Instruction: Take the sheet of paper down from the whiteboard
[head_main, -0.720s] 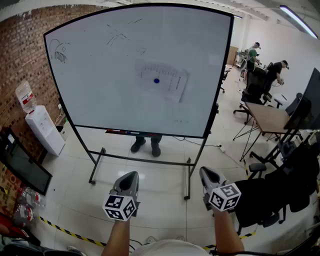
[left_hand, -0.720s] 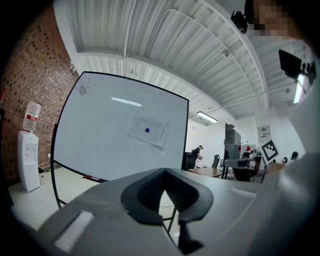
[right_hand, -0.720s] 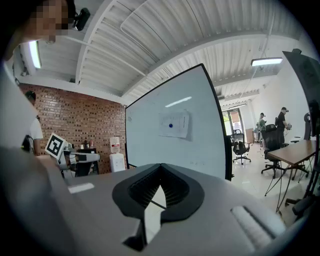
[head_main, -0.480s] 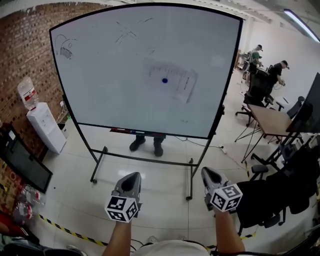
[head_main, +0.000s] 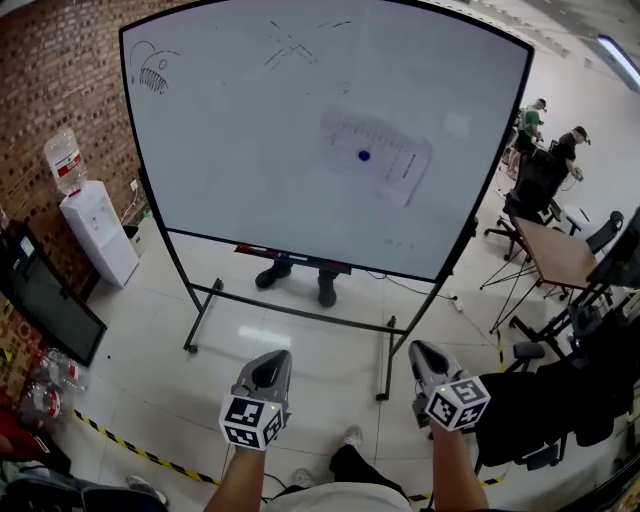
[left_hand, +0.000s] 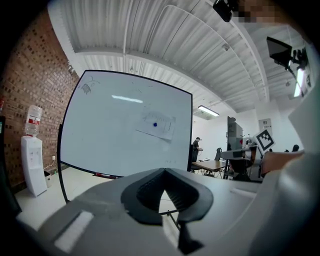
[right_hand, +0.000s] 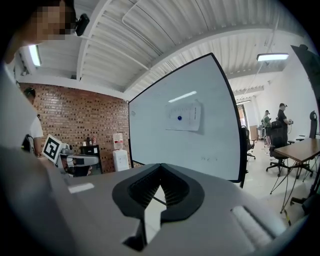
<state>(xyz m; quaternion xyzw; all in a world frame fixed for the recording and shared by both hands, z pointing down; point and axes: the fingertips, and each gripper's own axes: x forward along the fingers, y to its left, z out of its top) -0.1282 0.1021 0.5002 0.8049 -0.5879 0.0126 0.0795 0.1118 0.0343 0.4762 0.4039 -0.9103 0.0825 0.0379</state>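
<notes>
A white sheet of paper (head_main: 378, 156) hangs on the big rolling whiteboard (head_main: 250, 130), pinned by a blue round magnet (head_main: 364, 155). The sheet (left_hand: 156, 125) and its magnet also show in the left gripper view, and the sheet (right_hand: 183, 117) in the right gripper view. My left gripper (head_main: 272, 366) and right gripper (head_main: 421, 352) are held low, well short of the board, both shut and empty. In each gripper view the jaws meet at the tips with nothing between them.
A person's shoes (head_main: 300, 281) show under the board, behind it. A water dispenser (head_main: 97, 236) stands by the brick wall at left. Desks, office chairs (head_main: 535, 185) and people are at right. Yellow-black tape (head_main: 140, 452) marks the floor near my feet.
The view has moved closer to the board and tilted; the board and paper sit further right and larger. Both grippers keep their pose, still shut.
</notes>
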